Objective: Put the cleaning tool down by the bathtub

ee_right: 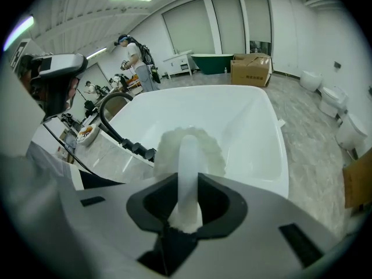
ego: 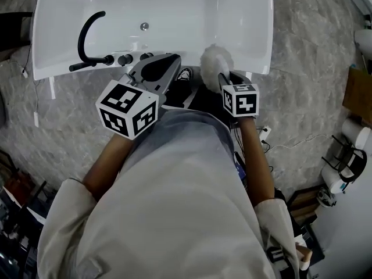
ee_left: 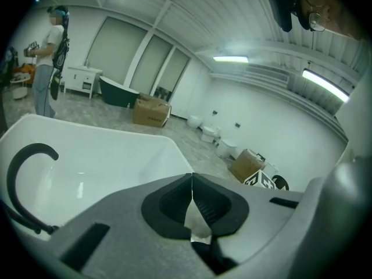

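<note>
The cleaning tool is a white brush with a round fluffy head (ego: 214, 63) (ee_right: 189, 150) on a white handle. My right gripper (ego: 226, 77) (ee_right: 187, 205) is shut on that handle, and the head hangs over the near rim of the white bathtub (ego: 174, 10) (ee_right: 244, 121). My left gripper (ego: 165, 67) (ee_left: 192, 199) is shut with nothing in it, raised beside the tub's near rim (ee_left: 87, 167) next to the black faucet (ego: 87, 39).
Grey marbled floor (ego: 302, 86) surrounds the tub. Cardboard boxes (ee_left: 151, 110) and white toilets (ee_left: 206, 132) stand further off. A person (ee_left: 46, 57) stands at the far side of the room. Cables and a shelf stand (ego: 343, 156) lie at my right.
</note>
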### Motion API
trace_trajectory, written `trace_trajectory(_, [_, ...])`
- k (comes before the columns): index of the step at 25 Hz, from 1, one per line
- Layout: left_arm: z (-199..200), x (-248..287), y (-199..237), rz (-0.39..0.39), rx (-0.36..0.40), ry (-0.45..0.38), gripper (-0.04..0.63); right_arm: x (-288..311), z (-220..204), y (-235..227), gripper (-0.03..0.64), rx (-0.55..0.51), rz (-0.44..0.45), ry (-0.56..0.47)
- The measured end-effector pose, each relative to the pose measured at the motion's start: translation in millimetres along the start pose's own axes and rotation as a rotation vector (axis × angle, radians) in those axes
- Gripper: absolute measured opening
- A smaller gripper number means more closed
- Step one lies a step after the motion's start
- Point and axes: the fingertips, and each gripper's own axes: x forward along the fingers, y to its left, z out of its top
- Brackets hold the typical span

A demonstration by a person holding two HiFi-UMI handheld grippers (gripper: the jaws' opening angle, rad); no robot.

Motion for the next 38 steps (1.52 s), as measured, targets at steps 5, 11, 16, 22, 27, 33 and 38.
trace_trajectory(5, [-2, 0, 3, 0.015, 0.001, 0.006, 0.009, 13, -6, -6, 0.081, 0.002, 0.004, 0.021])
trace_trajectory(11, [-4, 2, 5, 0.025, -0.003, 0.009, 0.009, 30, -16, -13, 0.081, 0.022, 0.009, 0.056])
trace_trajectory(16, [-2, 4, 5, 0.027, 0.007, 0.028, 0.009, 42, -20, -23, 0.081, 0.037, -0.010, 0.088])
trace_trajectory(22, [-7, 3, 7, 0.030, 0.005, 0.044, 0.009, 56, -29, -26, 0.080, 0.020, -0.018, 0.134])
trace_trajectory(27, [-6, 5, 11, 0.043, 0.005, 0.051, 0.009, 69, -23, -33, 0.080, 0.012, -0.022, 0.150])
trace_trajectory(33, [-14, -3, 17, 0.064, -0.019, 0.063, 0.009, 80, -20, -33, 0.080, 0.002, -0.019, 0.172])
trace_trajectory(38, [-17, -6, 20, 0.080, -0.035, 0.061, 0.009, 87, -18, -37, 0.080, -0.028, -0.037, 0.185])
